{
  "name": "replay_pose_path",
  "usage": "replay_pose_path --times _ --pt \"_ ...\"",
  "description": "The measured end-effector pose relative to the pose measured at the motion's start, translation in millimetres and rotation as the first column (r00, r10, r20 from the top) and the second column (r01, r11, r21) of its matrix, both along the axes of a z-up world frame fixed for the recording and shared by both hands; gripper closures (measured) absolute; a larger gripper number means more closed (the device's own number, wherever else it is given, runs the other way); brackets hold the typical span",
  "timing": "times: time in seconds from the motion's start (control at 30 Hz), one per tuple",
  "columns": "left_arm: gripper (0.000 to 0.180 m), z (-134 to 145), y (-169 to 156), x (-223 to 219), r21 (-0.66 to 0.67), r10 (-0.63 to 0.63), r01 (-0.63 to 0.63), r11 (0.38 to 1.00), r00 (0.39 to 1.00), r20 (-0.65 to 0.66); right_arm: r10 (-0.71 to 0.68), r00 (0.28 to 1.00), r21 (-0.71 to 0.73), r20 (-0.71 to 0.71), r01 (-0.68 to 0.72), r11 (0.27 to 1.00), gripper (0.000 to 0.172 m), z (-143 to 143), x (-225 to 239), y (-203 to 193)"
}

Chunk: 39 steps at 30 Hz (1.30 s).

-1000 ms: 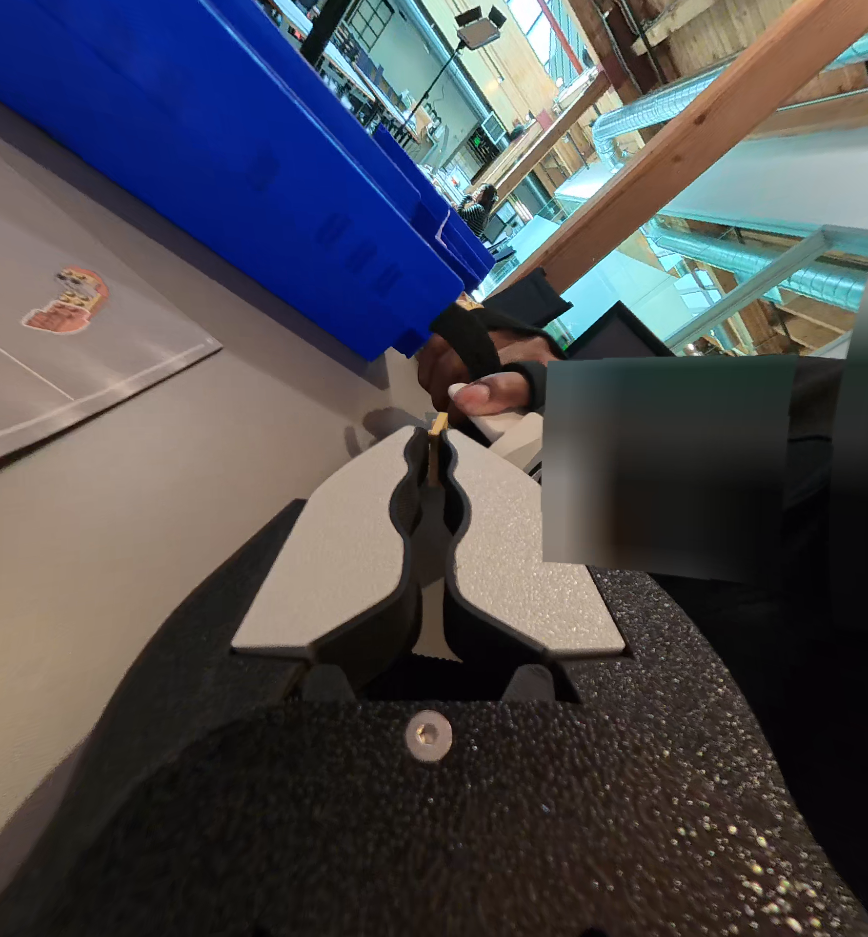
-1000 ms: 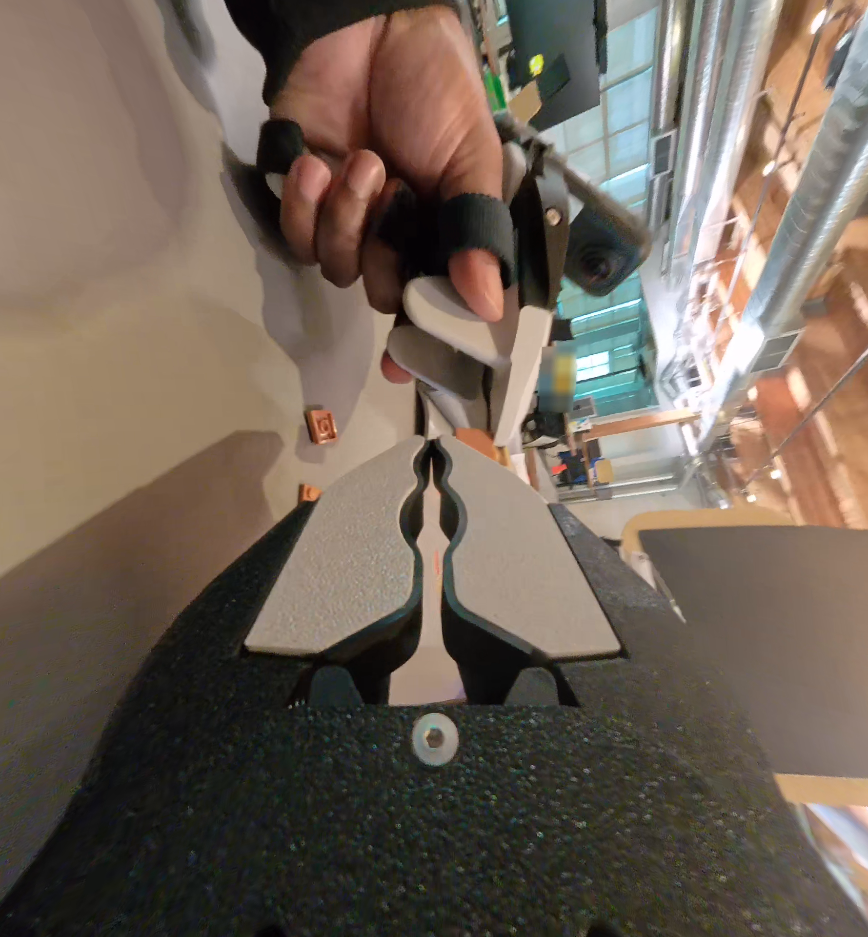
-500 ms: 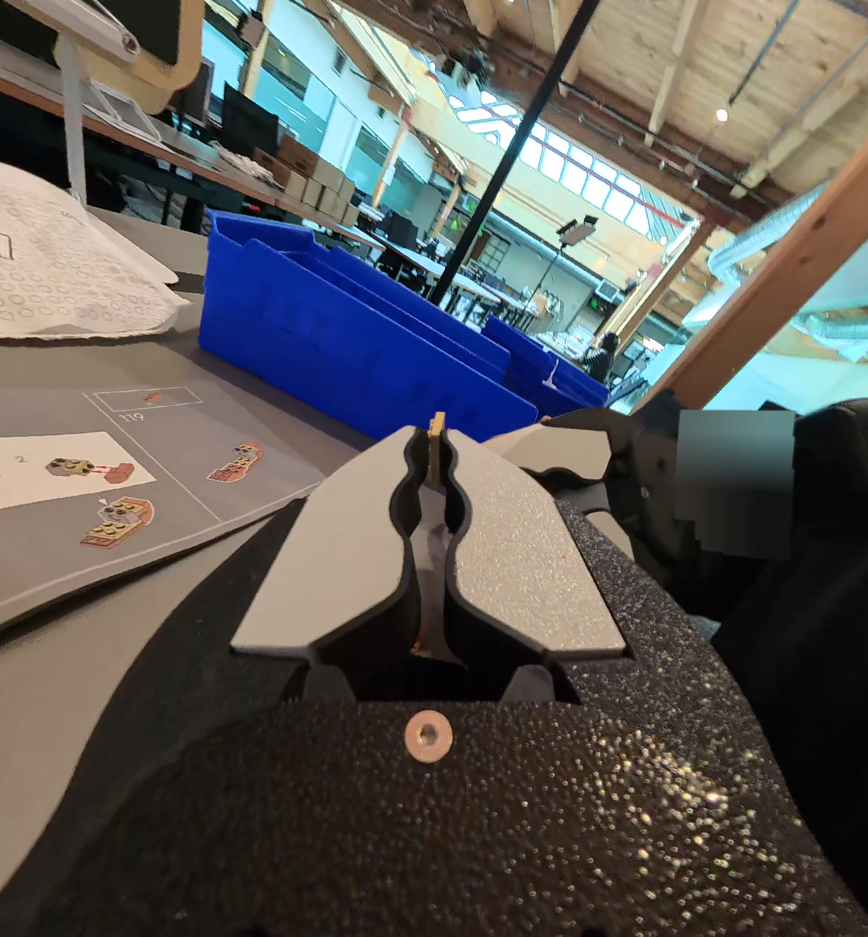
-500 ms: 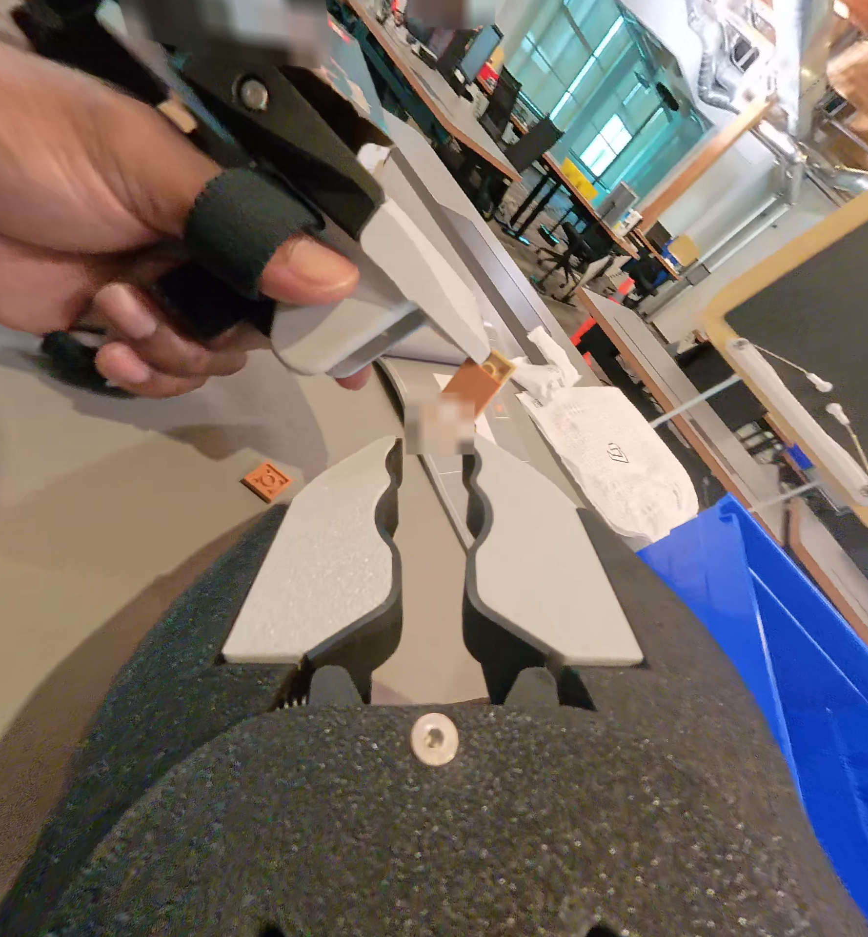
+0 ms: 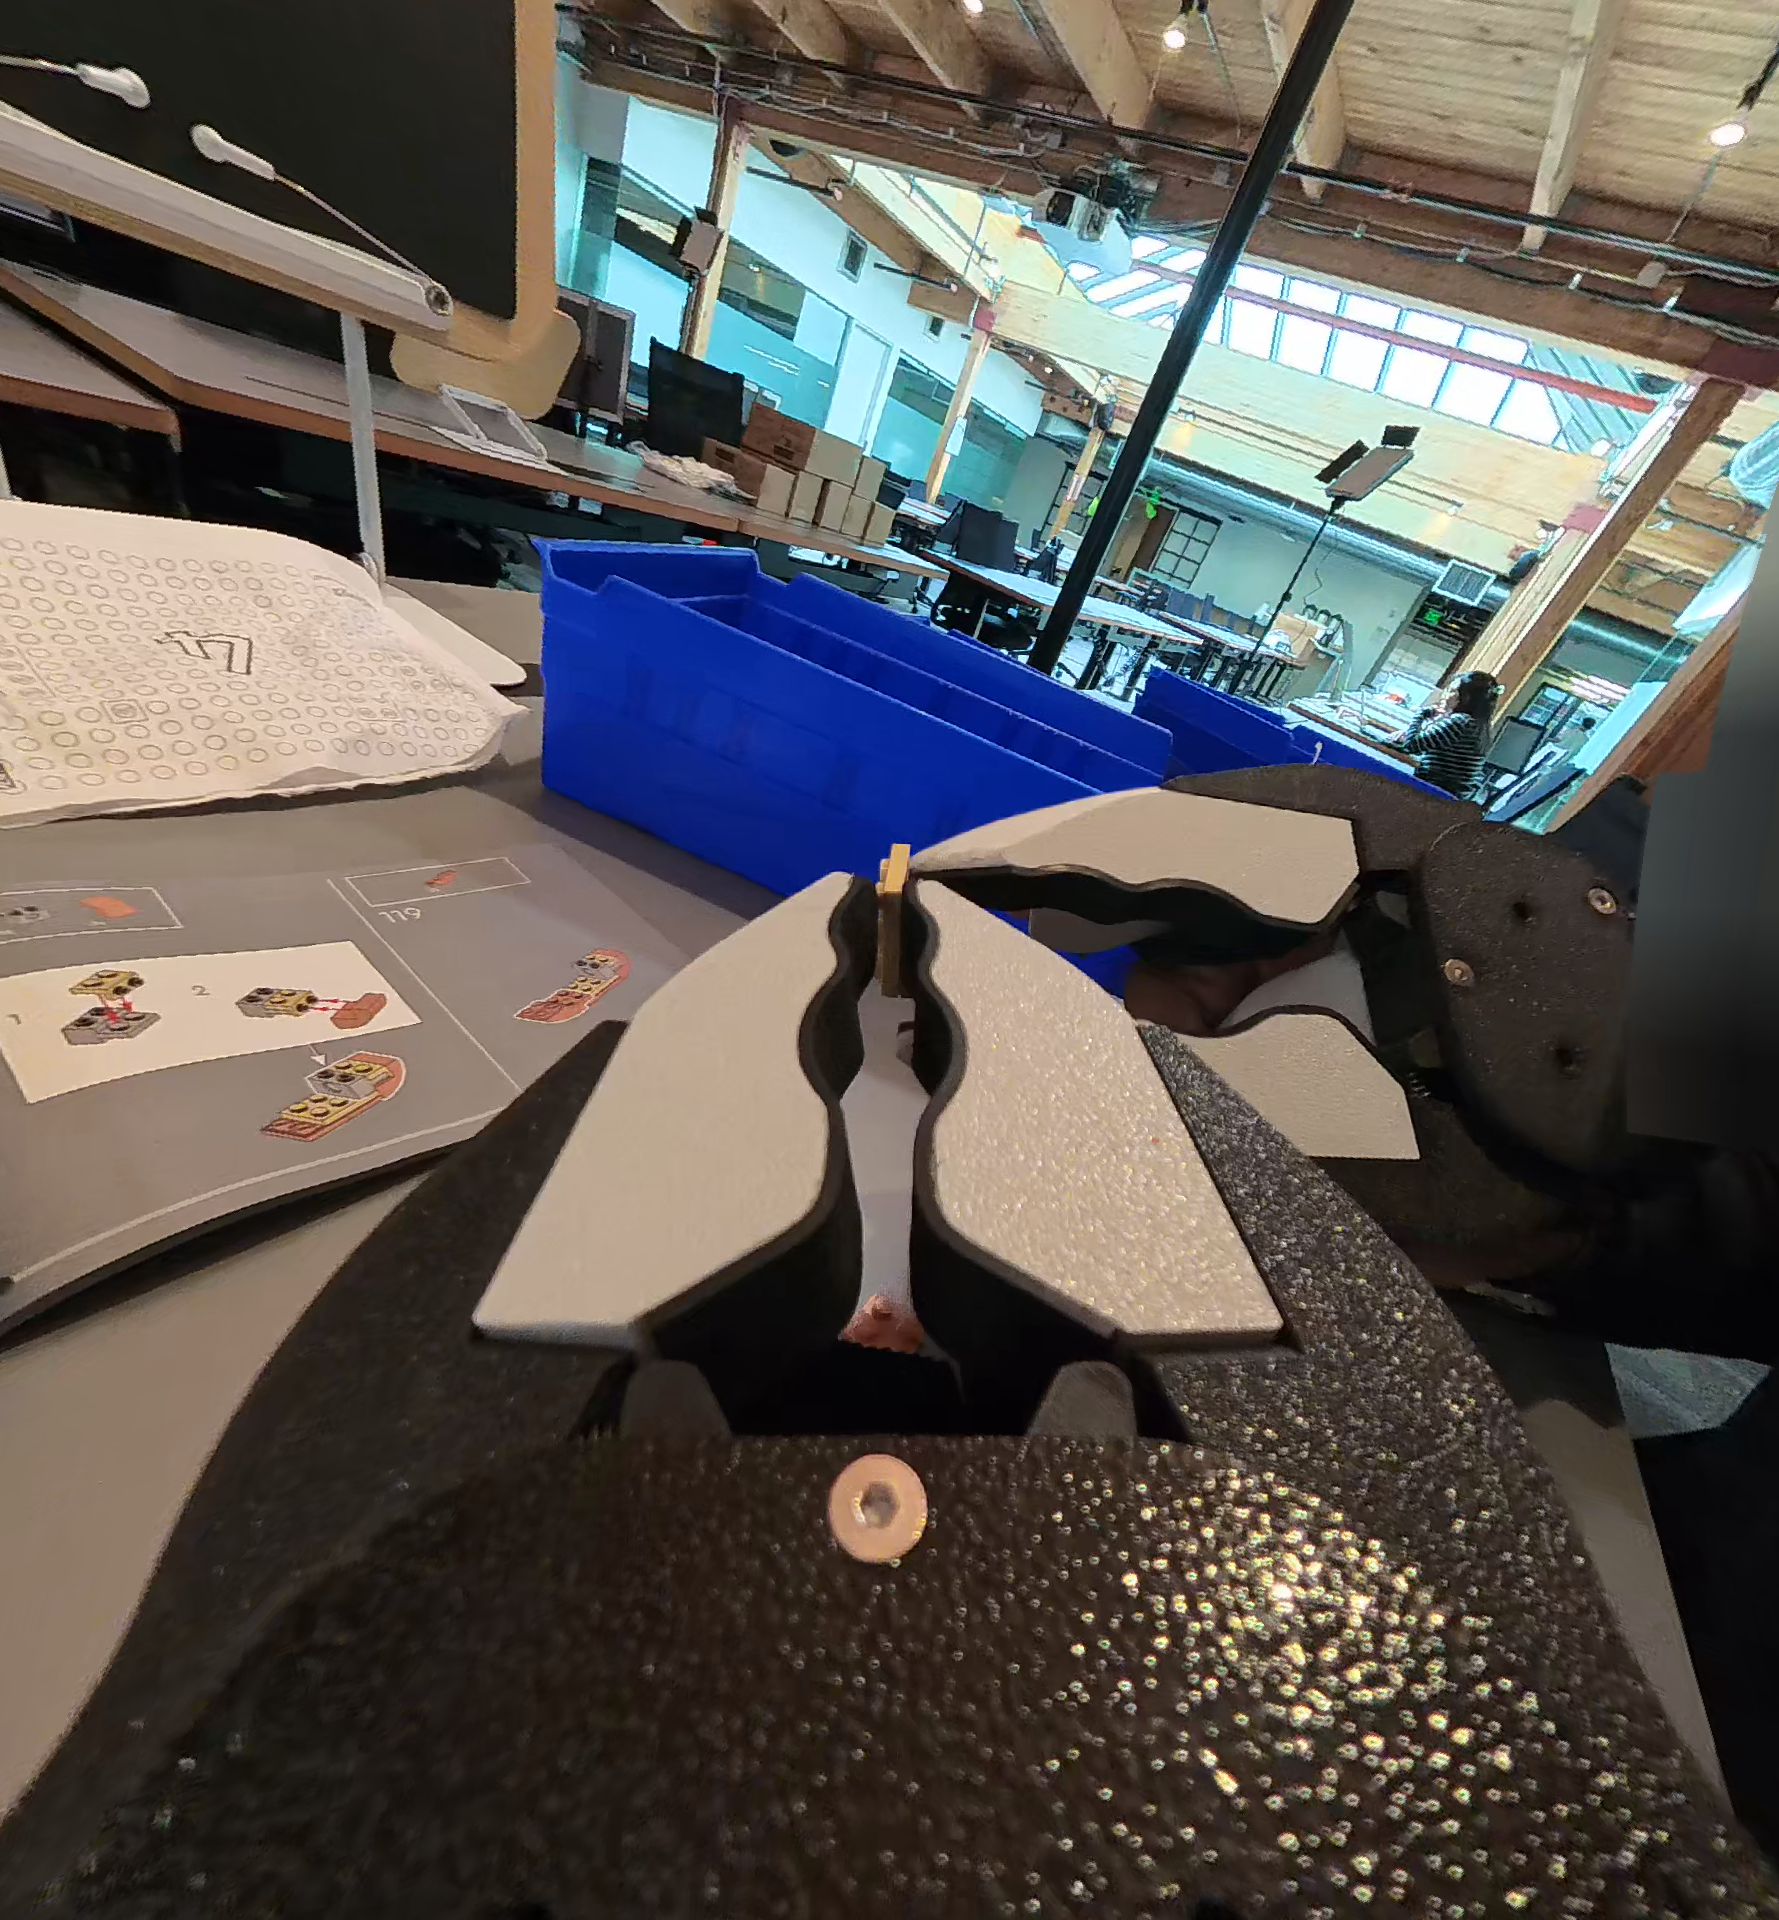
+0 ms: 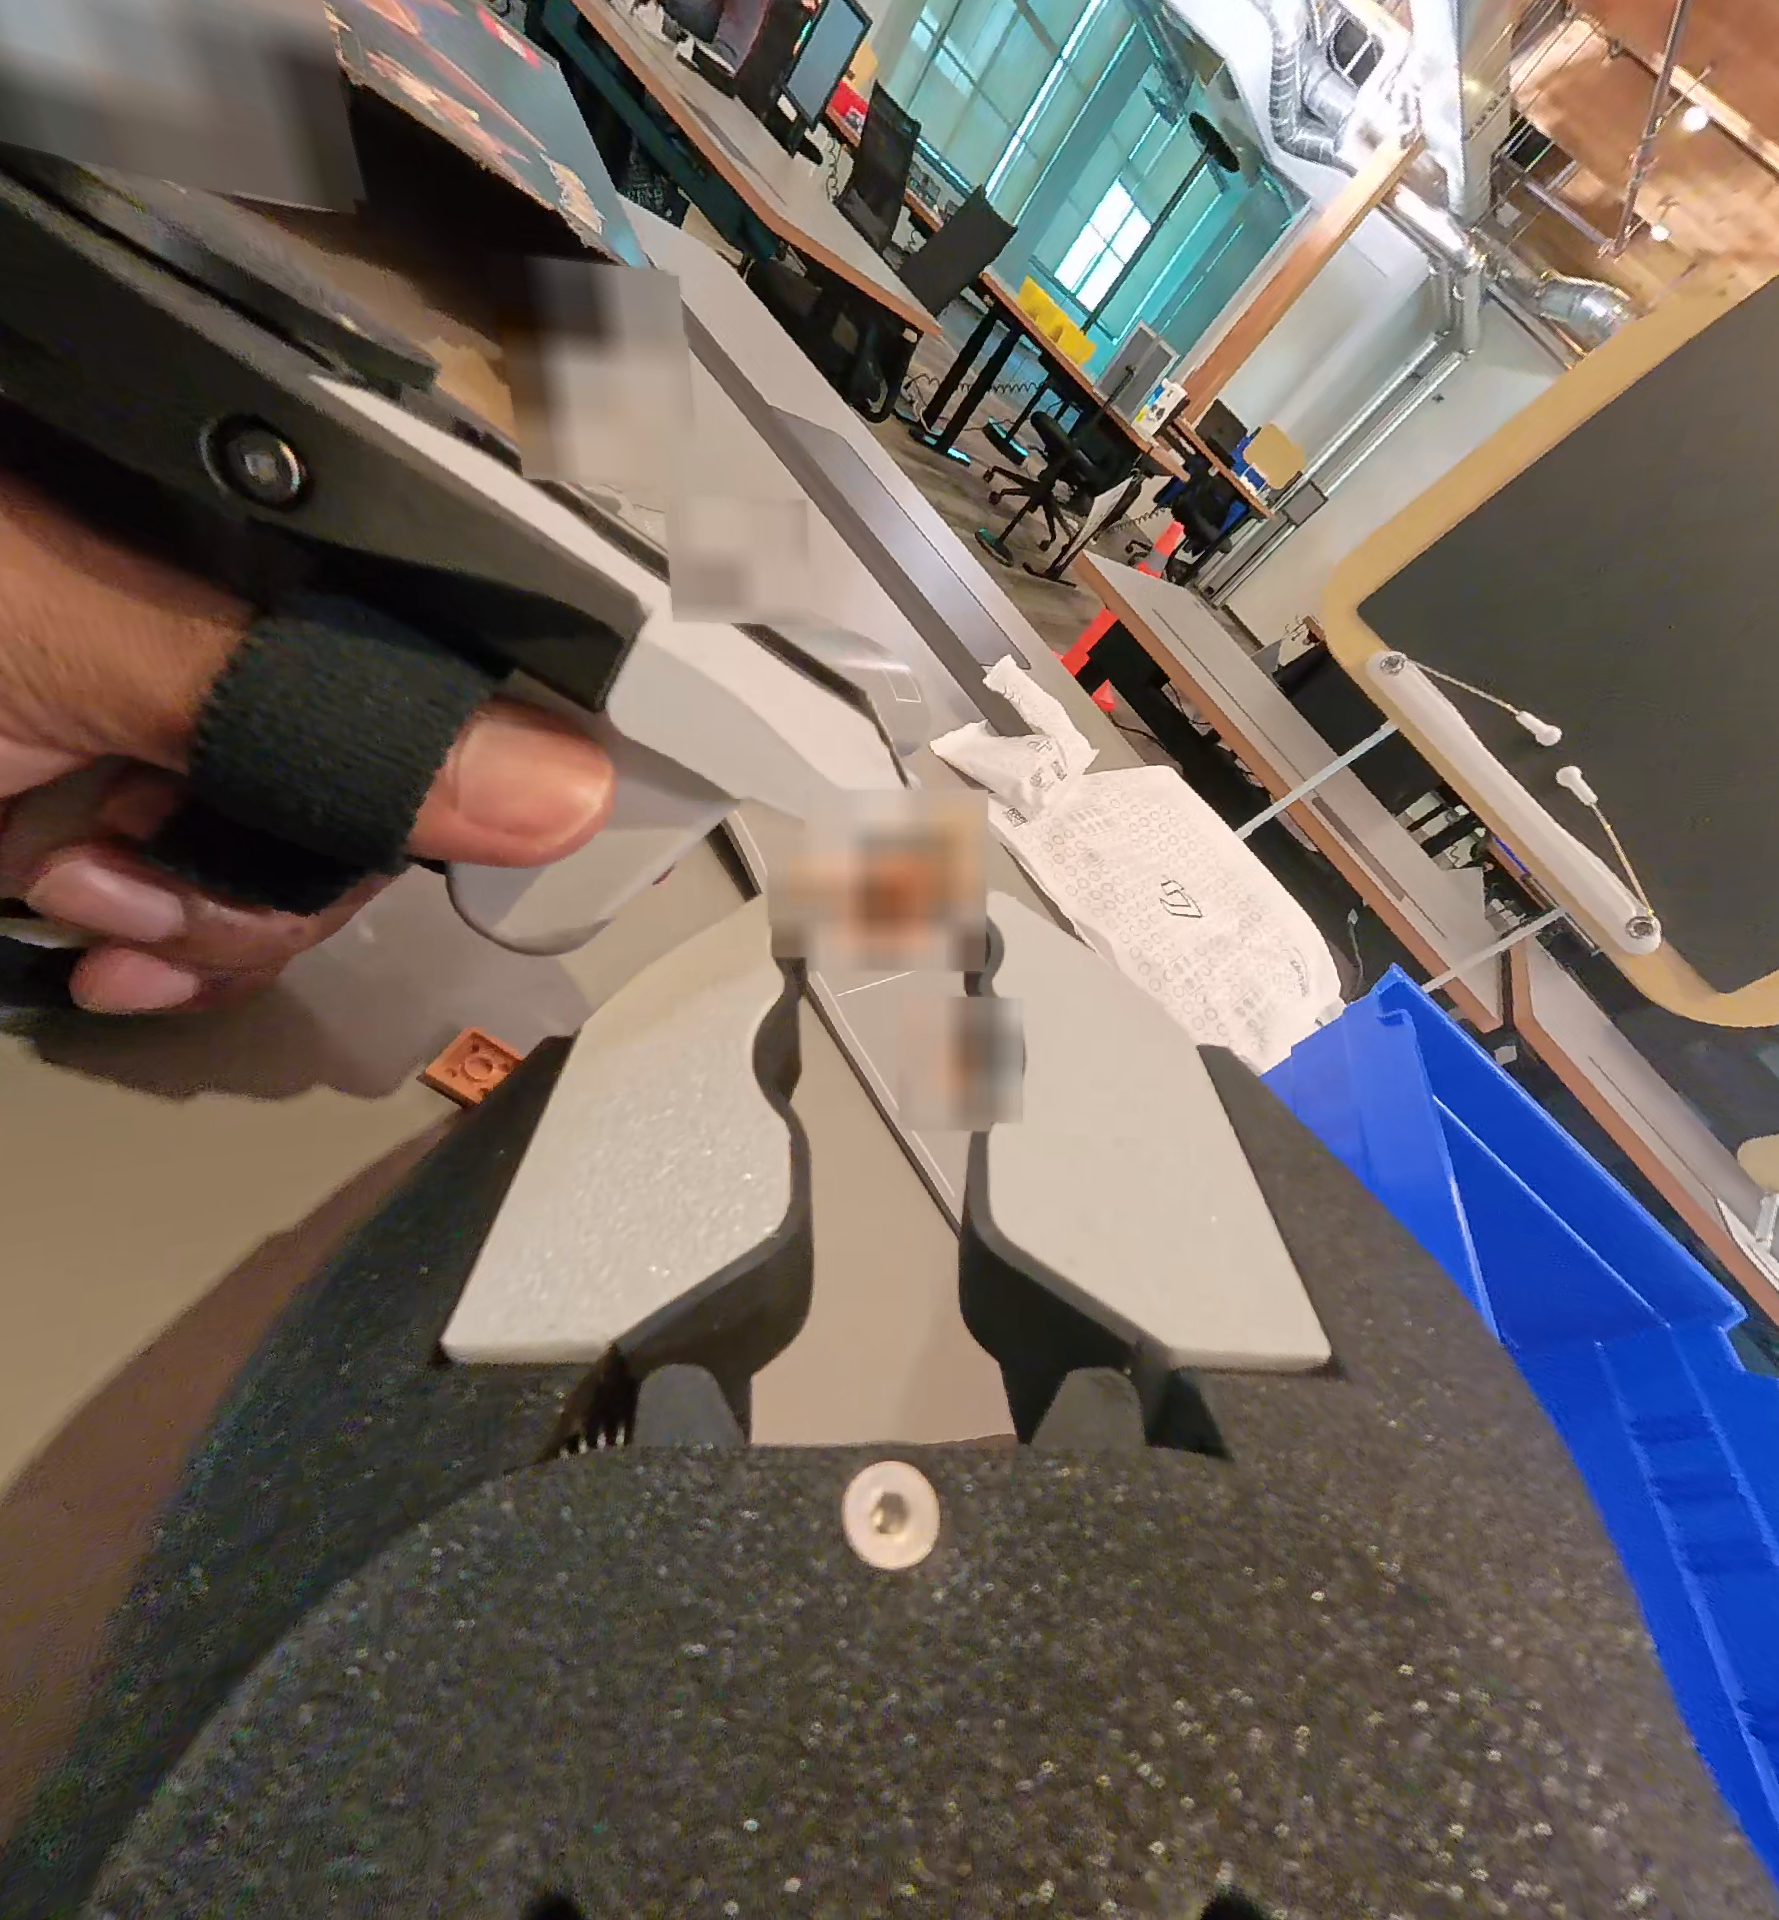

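Item: small tan flat toy-brick plate (image 5: 893, 920), clenched edgewise in the left claw (image 5: 895, 914) above the grey tabletop (image 5: 137, 1455); right claw (image 6: 880, 971) released, empty, fingertip alongside, best closing squarely across the exposed edge.

I see a blue bin (image 5: 760, 727) on the grey desk (image 5: 137, 1455), an open instruction booklet (image 5: 241, 1018) beside it, a white printed paper bag (image 5: 168, 655) behind, and one small brown plate (image 6: 471, 1072) lying loose.
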<state>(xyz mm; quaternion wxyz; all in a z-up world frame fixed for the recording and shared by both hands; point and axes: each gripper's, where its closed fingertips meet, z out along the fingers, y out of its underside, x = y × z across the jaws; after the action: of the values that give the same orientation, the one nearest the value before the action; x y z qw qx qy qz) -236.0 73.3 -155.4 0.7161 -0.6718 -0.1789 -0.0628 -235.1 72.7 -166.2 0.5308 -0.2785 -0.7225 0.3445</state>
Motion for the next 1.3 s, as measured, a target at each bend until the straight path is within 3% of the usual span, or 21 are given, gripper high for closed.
replay_pose_path --times 0.23,0.4,0.6,1.17,1.3 --pt "0.176 -1.8 3.4 3.9 -0.019 -0.022 0.022 1.0 1.0 -0.01 0.02 1.0 0.014 0.005 -0.02 1.0 0.152 -0.2 1.6 3.6" --pt "0.168 -11.9 5.2 2.1 -0.119 -0.113 0.112 0.986 0.994 0.003 0.094 0.995 0.154 0.029 -0.097 0.983 0.153 -11.2 1.7 3.4" --pt "0.174 -17.5 3.4 3.7 -0.198 -0.19 0.188 0.962 0.982 0.011 0.138 0.99 0.293 0.019 -0.137 0.946 0.154 -19.2 4.9 -2.0" --pt "0.176 -27.7 -3.0 7.6 -0.296 -0.288 0.295 0.909 0.955 0.066 0.172 0.984 0.354 0.032 -0.173 0.919 0.155 -27.1 7.8 -5.4" --pt "0.169 -33.2 -5.6 4.7 -0.341 -0.291 0.292 0.893 0.955 0.054 0.174 0.985 0.367 0.018 -0.169 0.915 0.155 -25.1 7.8 -3.9"
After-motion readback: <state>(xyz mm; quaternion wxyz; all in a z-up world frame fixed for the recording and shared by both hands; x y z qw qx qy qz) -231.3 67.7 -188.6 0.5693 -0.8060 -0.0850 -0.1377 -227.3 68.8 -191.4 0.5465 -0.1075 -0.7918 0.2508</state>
